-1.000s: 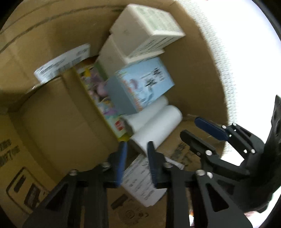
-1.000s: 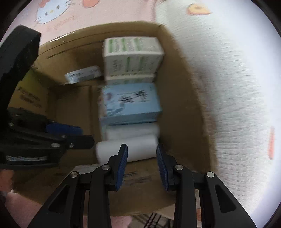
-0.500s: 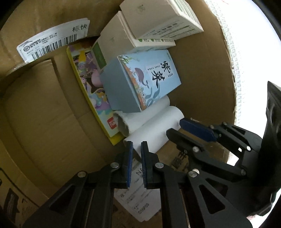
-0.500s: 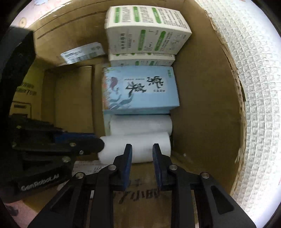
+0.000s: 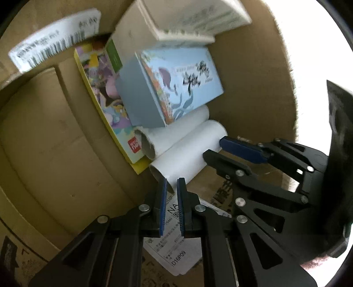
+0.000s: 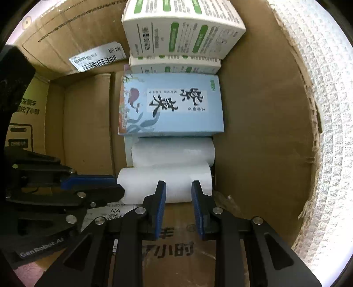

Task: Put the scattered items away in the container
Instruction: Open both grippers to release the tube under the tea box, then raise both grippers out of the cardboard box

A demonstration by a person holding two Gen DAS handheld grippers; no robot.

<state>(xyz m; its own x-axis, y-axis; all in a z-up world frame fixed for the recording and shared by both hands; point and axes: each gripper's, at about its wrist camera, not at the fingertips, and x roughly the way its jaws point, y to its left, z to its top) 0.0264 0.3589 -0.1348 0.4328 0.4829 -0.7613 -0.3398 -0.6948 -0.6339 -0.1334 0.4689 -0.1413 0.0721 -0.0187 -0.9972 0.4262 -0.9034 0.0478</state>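
Inside the cardboard box (image 6: 253,132), two paper rolls (image 6: 167,174) lie side by side; behind them the tea box (image 6: 172,106), then stacked medicine boxes (image 6: 183,28).

Both views I receive are circular fisheye pictures with black corners and straight edges bowed outward toward the rim. Light enters from the right: the white textured cloth (image 6: 326,132) beyond the cardboard box (image 6: 260,123) is overexposed, almost pure white in the left wrist view. The box interior is dimmer and warm brown, darkest at its left wall. The right wrist view is sharp; print on the blue box (image 6: 174,103) reads clearly. The left wrist view shows motion blur on the barcode label (image 5: 55,44) and the white boxes (image 5: 187,19). The white paper roll (image 6: 165,183) is bright, with little surface detail.
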